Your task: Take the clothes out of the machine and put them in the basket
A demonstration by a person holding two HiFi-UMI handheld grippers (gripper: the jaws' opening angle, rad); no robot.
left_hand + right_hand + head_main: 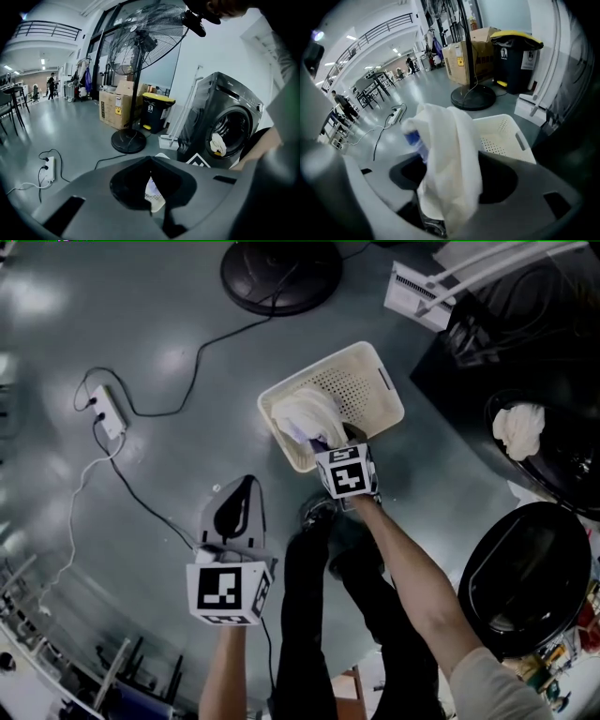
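Observation:
A cream perforated basket stands on the grey floor. A white cloth with a blue patch hangs over its near corner. My right gripper is at that corner; its jaws stand apart, with the cloth draped loosely between them above the basket. My left gripper hovers over bare floor to the basket's left, its tips together and holding nothing. The dark washing machine has its door swung open. Another pale cloth lies in the drum mouth.
A fan's round base sits beyond the basket. A white power strip and cables lie on the floor at left. The person's dark-clad legs are between the arms. A cardboard box and a yellow-lidded bin stand further off.

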